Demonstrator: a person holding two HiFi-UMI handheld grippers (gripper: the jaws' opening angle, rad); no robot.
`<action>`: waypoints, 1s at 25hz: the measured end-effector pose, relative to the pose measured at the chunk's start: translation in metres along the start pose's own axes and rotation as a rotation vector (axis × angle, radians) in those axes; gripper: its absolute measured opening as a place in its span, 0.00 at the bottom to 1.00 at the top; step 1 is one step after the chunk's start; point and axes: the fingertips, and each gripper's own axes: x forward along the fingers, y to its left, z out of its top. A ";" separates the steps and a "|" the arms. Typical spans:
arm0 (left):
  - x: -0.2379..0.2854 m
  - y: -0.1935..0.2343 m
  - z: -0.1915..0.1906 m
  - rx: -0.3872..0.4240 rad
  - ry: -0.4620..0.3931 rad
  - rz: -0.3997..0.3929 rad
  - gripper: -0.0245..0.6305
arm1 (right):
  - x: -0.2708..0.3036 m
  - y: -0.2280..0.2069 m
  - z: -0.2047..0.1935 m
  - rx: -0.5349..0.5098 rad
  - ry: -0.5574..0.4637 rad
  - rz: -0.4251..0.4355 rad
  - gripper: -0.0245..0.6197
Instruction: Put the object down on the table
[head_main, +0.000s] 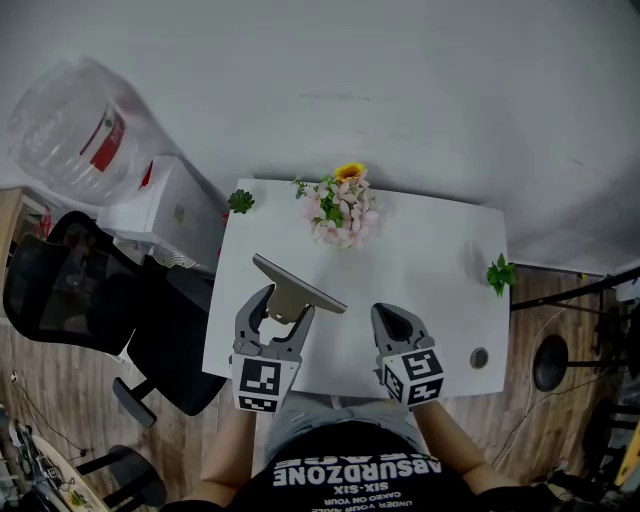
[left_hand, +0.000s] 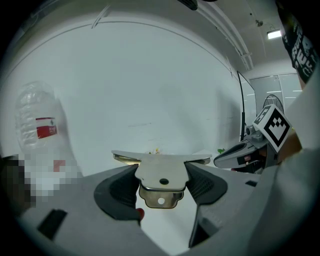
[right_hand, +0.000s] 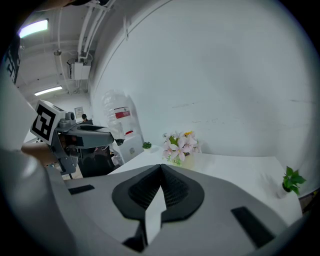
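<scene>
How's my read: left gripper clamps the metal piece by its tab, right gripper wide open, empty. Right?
No. The right gripper is shut, jaws together with nothing between them, as the right gripper view shows. The left gripper does clamp the metal piece by its tab.

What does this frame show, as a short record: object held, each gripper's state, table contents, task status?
held object: metal tool, its flat handle tab clamped, its wide blade away from the person
left gripper: shut on the metal tool, over the table's near-left part
right gripper: jaws together, nothing between them
table: white; flower bunch at the far edge, left small plant at the far-left corner, right small plant near the right edge
beside table: water dispenser, black chair
task status: tool not yet put down
</scene>
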 end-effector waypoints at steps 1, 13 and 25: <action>0.002 0.000 0.000 0.008 0.003 -0.005 0.48 | 0.000 -0.002 0.000 0.003 0.002 -0.004 0.04; 0.028 -0.009 -0.004 0.059 0.038 -0.076 0.48 | 0.004 -0.014 -0.001 0.013 0.013 -0.054 0.04; 0.051 -0.016 -0.009 0.131 0.053 -0.148 0.48 | 0.007 -0.026 0.006 0.034 0.012 -0.096 0.04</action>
